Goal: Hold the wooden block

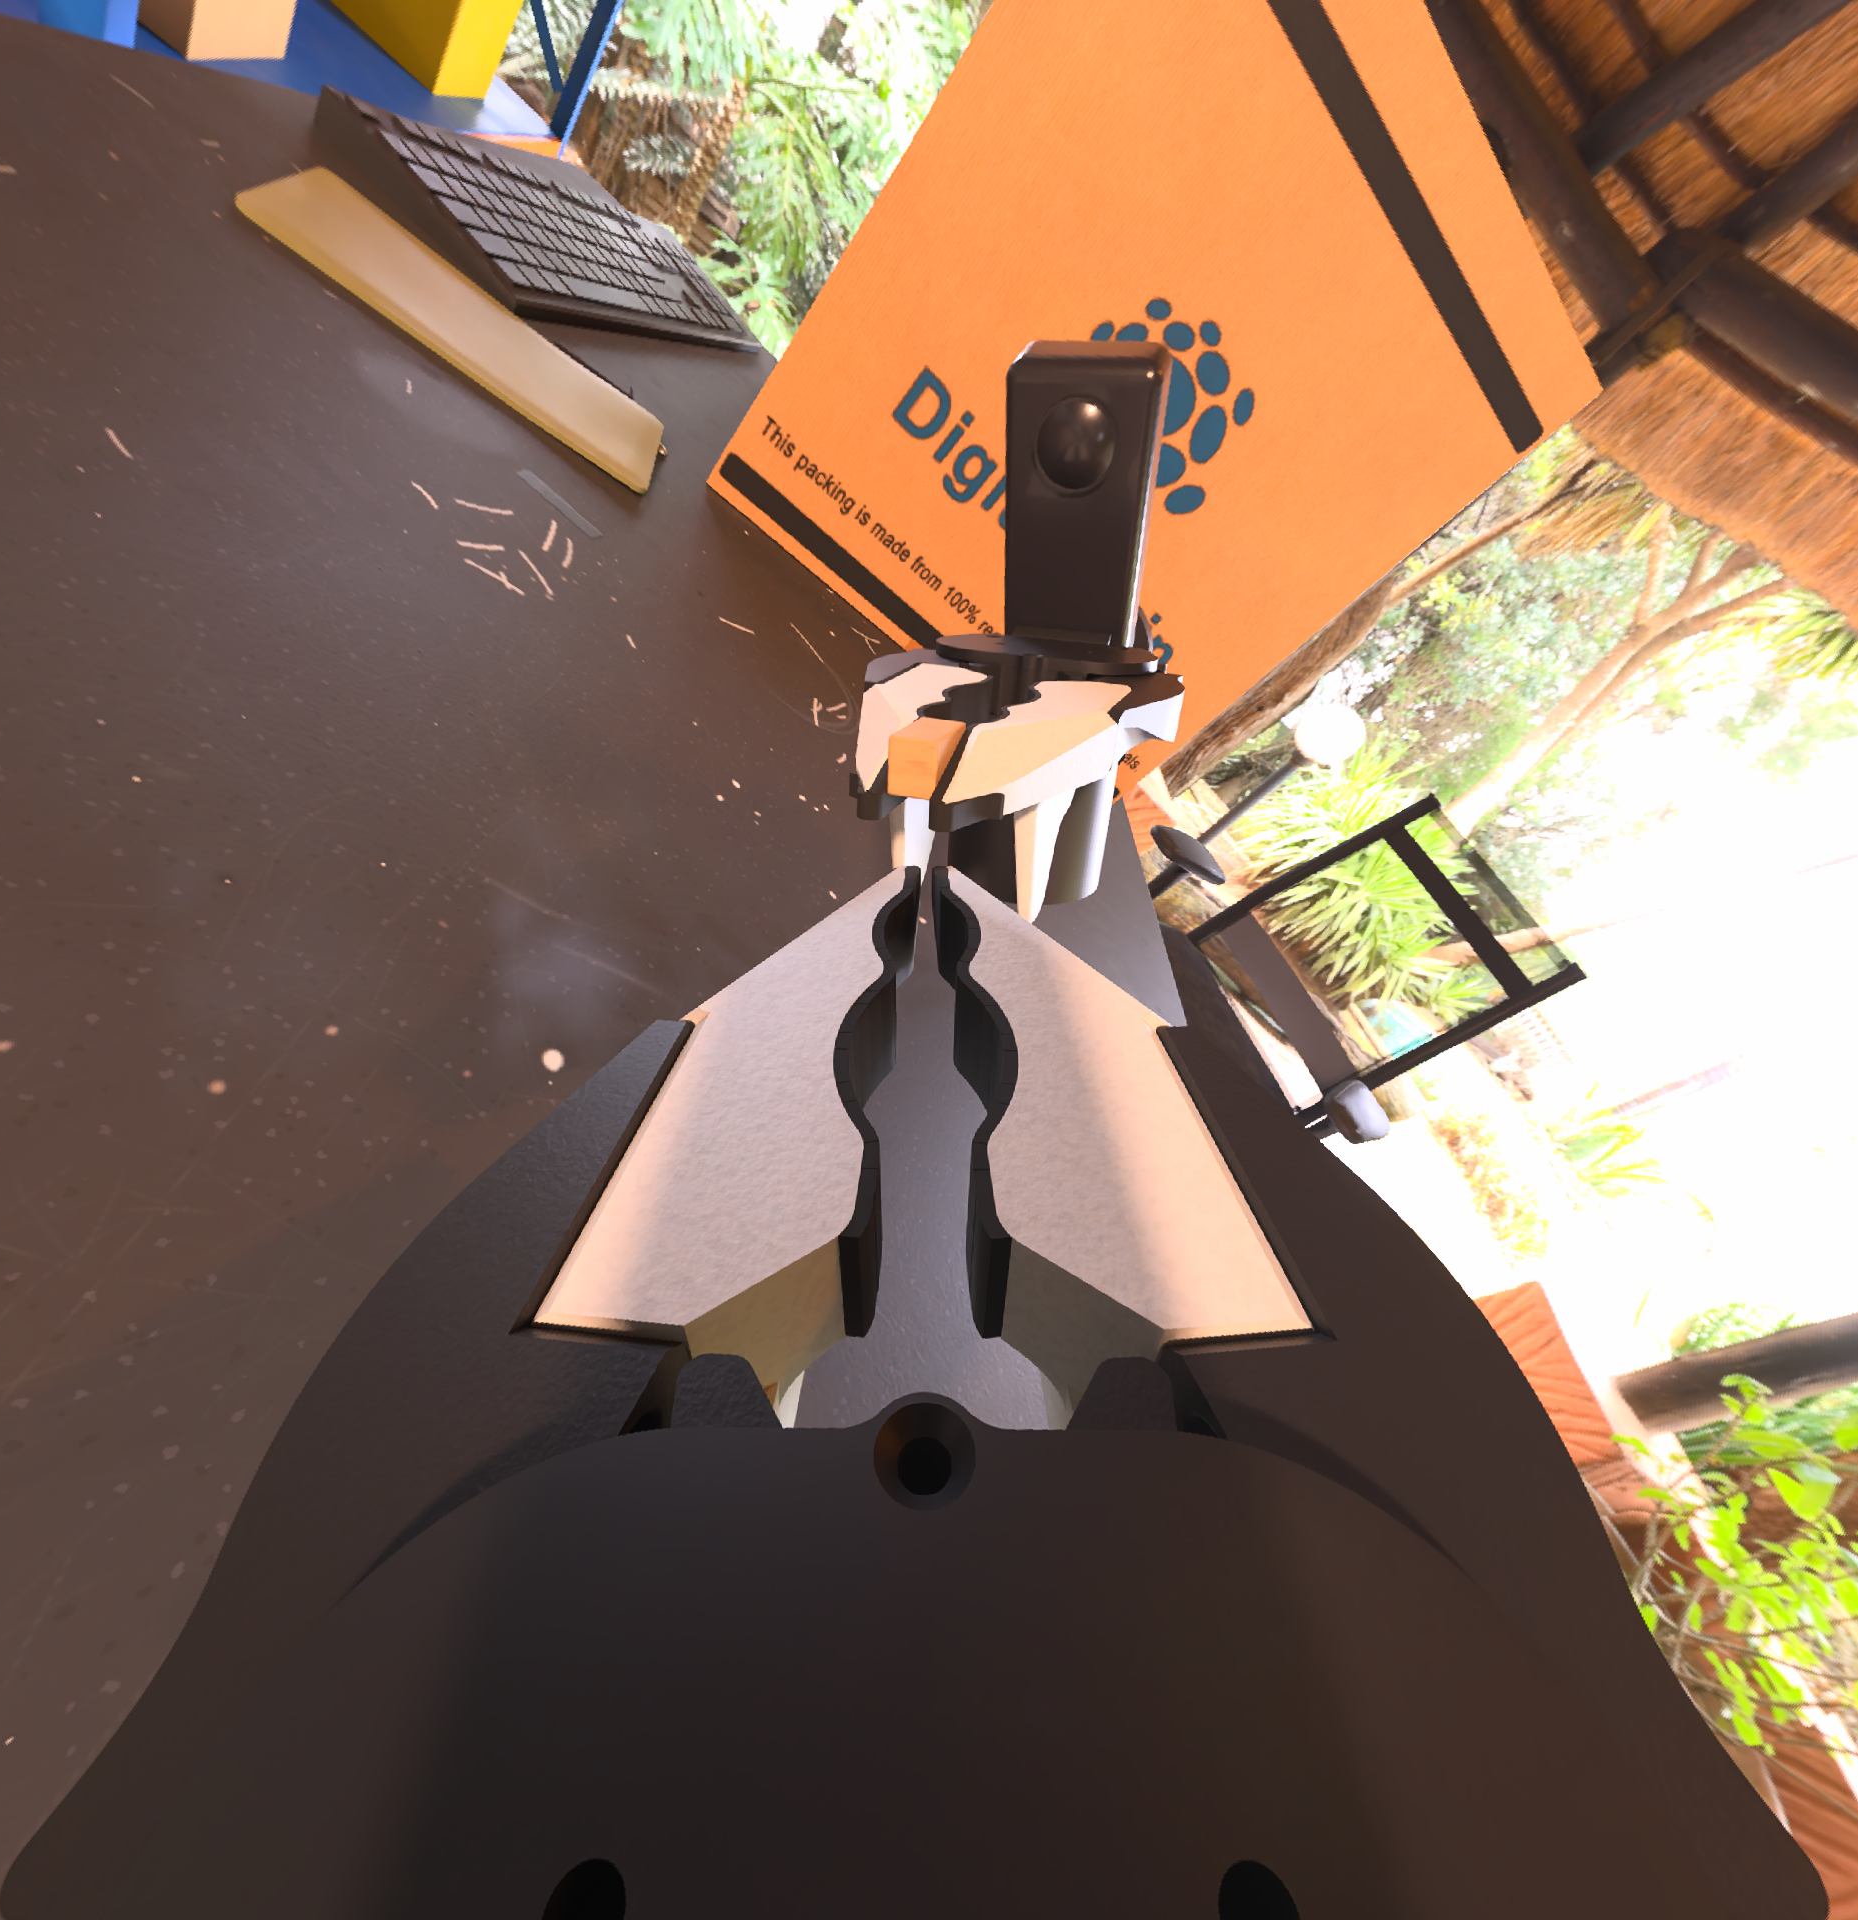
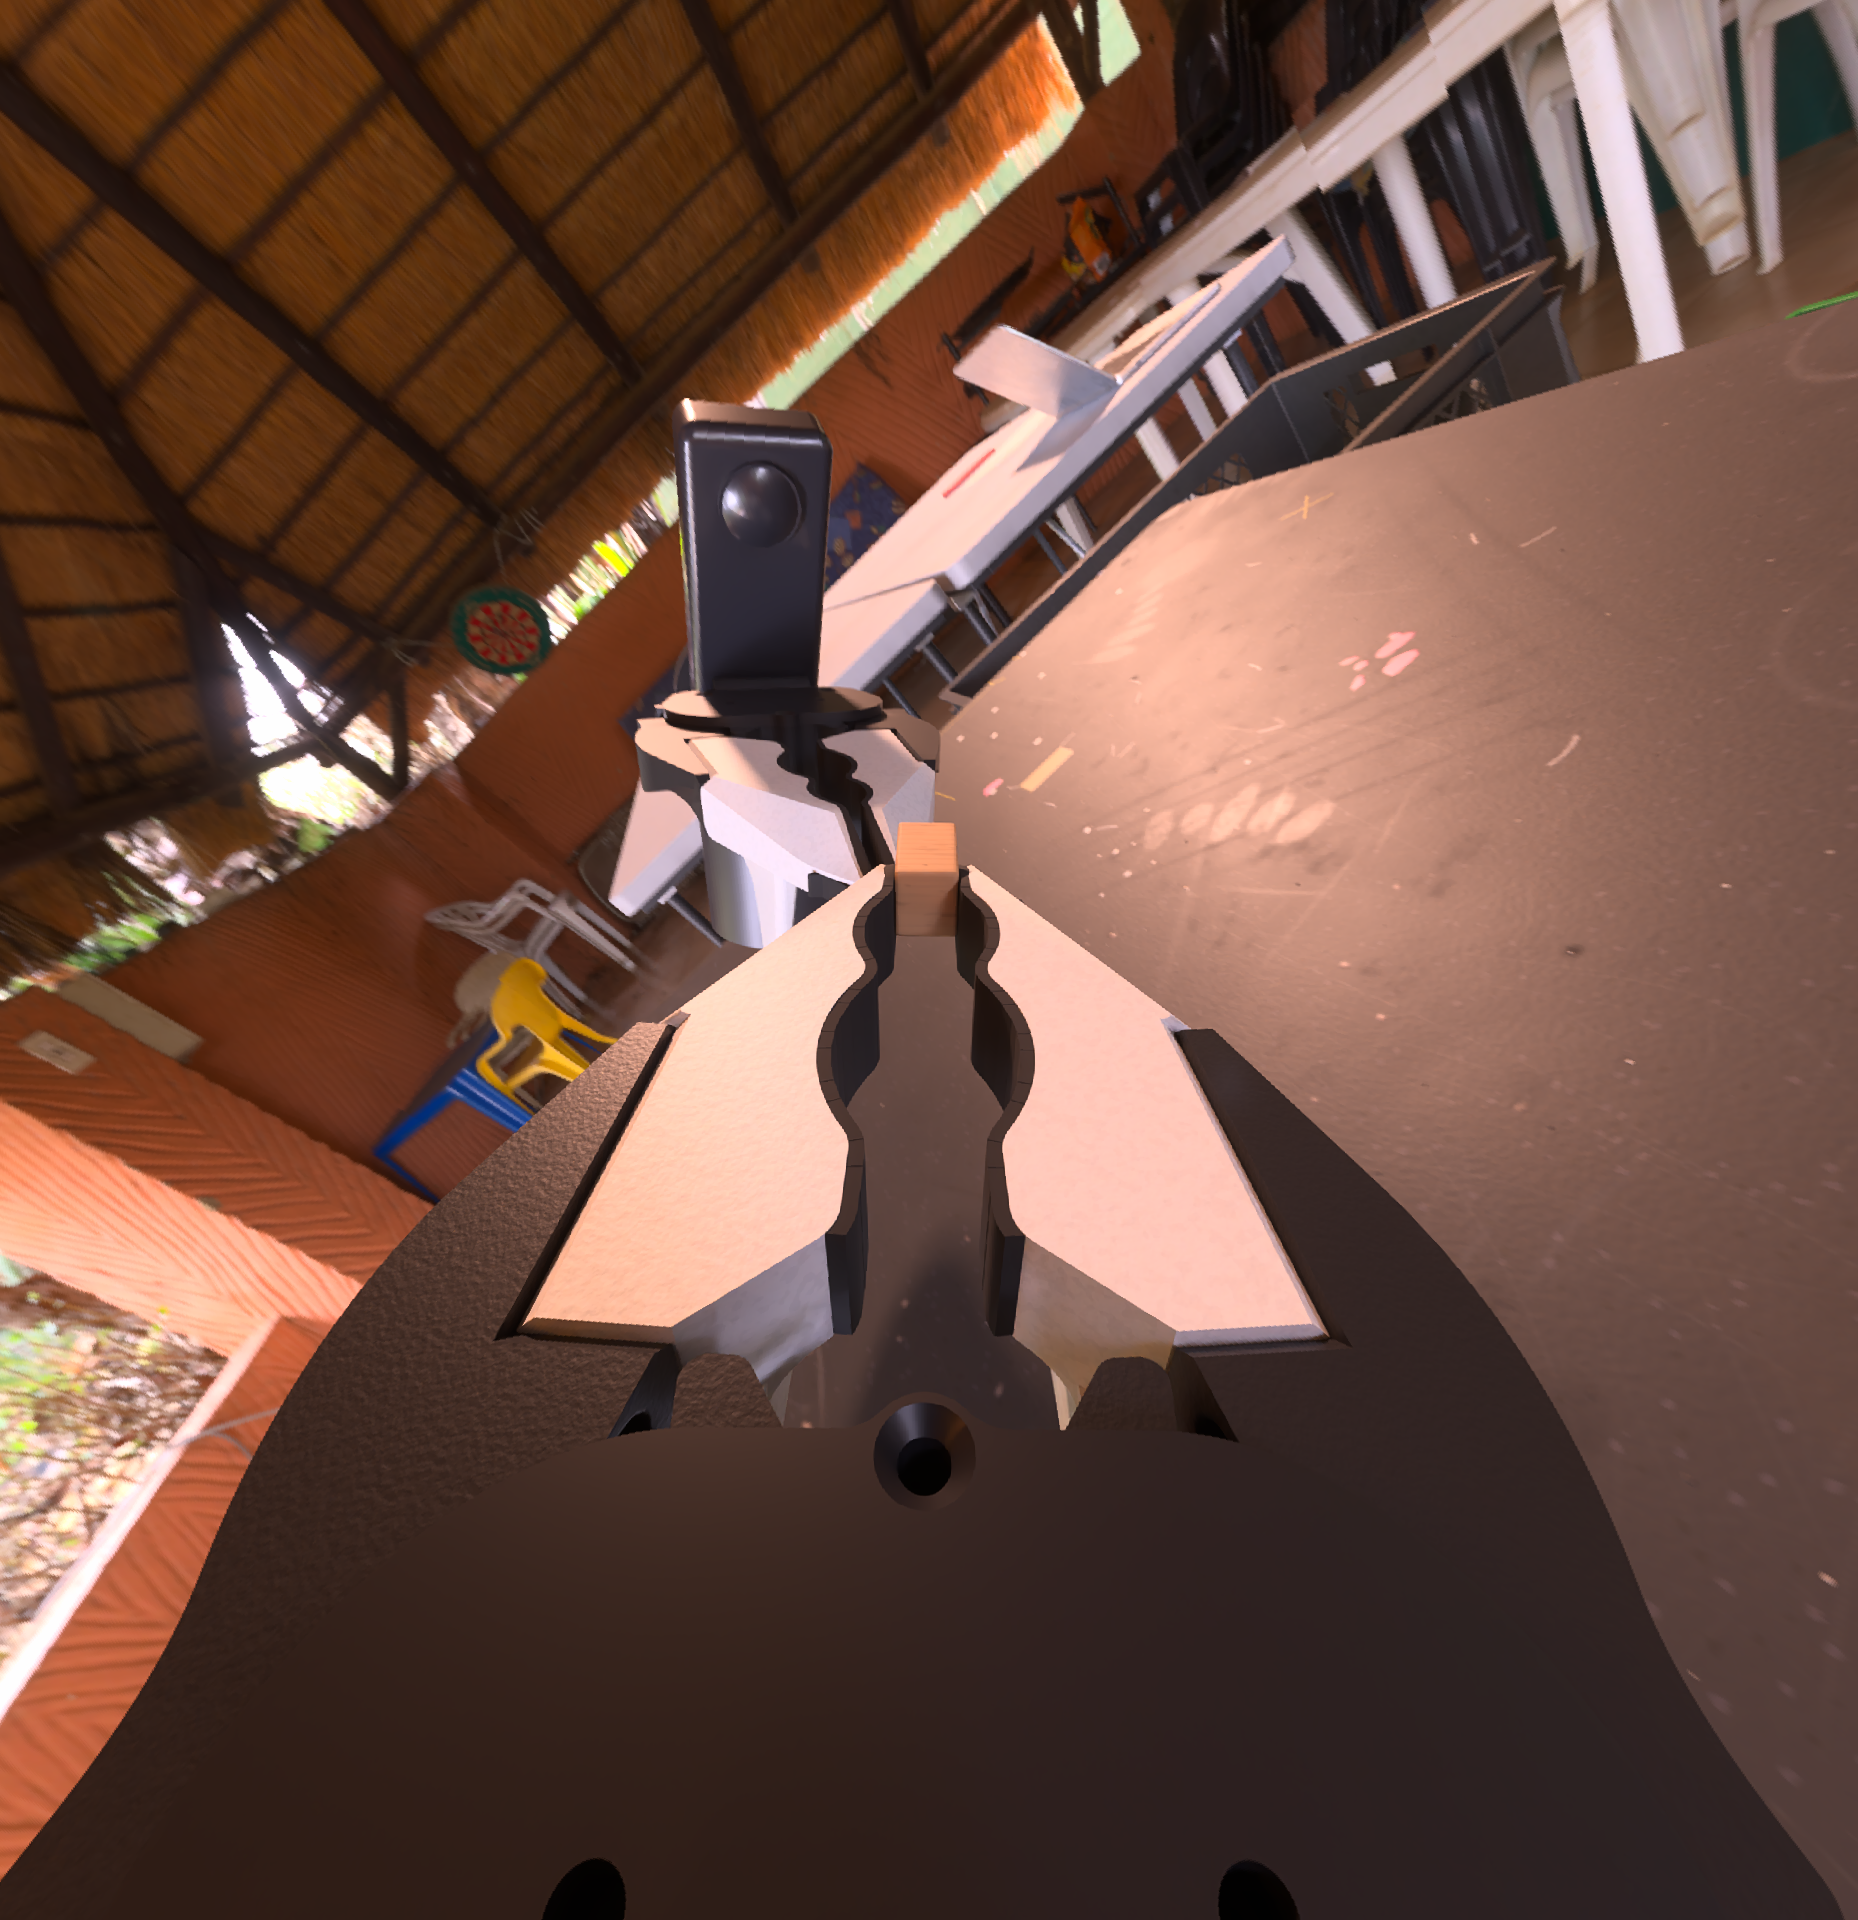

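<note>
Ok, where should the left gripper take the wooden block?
Probably the wooden block by its free end, which sticks out past the right gripper. Come head-on from the opposite side, across its flat parallel faces. The left gripper is shut and must open first.

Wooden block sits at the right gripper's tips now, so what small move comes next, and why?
Probably none beyond keeping the grip steady. The right gripper is shut on the wooden block, but only at the very tips of its fingers, so the hold looks shallow. The left gripper is shut on nothing, close in front of the block. I would keep it clear rather than nudge closer.
</note>
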Robot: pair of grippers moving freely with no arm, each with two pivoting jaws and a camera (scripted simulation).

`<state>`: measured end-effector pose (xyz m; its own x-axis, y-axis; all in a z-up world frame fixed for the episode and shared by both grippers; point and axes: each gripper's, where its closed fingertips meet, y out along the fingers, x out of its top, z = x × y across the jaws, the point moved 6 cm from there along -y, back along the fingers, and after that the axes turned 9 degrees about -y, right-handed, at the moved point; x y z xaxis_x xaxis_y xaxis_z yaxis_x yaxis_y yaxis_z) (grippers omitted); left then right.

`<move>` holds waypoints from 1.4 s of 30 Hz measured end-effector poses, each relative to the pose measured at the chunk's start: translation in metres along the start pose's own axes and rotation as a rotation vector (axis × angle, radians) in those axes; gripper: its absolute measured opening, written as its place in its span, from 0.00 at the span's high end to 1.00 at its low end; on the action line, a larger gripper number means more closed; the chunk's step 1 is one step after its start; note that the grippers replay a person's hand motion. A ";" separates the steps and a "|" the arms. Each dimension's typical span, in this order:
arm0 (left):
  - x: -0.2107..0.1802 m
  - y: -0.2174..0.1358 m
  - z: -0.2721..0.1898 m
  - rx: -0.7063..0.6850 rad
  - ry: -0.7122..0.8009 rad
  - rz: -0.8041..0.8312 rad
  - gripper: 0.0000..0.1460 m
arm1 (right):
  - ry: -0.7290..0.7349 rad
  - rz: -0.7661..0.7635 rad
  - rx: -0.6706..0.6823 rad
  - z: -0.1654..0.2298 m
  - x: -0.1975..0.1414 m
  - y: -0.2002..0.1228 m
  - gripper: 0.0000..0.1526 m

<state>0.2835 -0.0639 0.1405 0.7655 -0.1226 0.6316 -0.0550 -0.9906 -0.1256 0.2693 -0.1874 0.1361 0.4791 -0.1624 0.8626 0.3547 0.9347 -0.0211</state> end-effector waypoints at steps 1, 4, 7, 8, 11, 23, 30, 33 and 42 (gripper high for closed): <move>-0.001 0.001 0.002 -0.006 -0.007 0.003 0.99 | -0.015 0.015 -0.010 -0.001 -0.001 -0.001 0.94; -0.009 0.006 0.015 0.003 -0.015 0.030 0.99 | -0.056 0.113 -0.052 -0.010 -0.011 -0.004 0.94; -0.024 0.013 0.034 0.005 -0.083 0.070 0.99 | -0.129 0.256 -0.090 -0.022 -0.025 -0.007 0.94; -0.029 0.016 0.040 0.015 -0.098 0.077 0.99 | -0.147 0.300 -0.102 -0.026 -0.031 -0.008 0.94; -0.040 0.025 0.049 0.071 -0.110 0.120 0.98 | -0.166 0.370 -0.104 -0.035 -0.044 -0.013 0.94; -0.054 0.039 0.069 0.325 -0.088 0.276 0.98 | -0.213 0.579 -0.249 -0.051 -0.068 -0.010 0.94; -0.053 0.038 0.071 0.345 -0.095 0.266 0.98 | -0.282 0.580 -0.323 -0.050 -0.067 -0.007 0.94; -0.052 0.038 0.071 0.369 -0.084 0.252 0.98 | -0.308 0.572 -0.395 -0.047 -0.068 -0.004 0.94; -0.053 0.037 0.070 0.282 -0.152 0.283 0.98 | -0.087 0.475 -0.196 -0.049 -0.064 -0.018 0.94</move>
<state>0.2862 -0.0898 0.0488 0.8322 -0.3560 0.4250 -0.1153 -0.8610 -0.4955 0.2719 -0.2093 0.0567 0.5584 0.2999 0.7734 0.2622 0.8207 -0.5076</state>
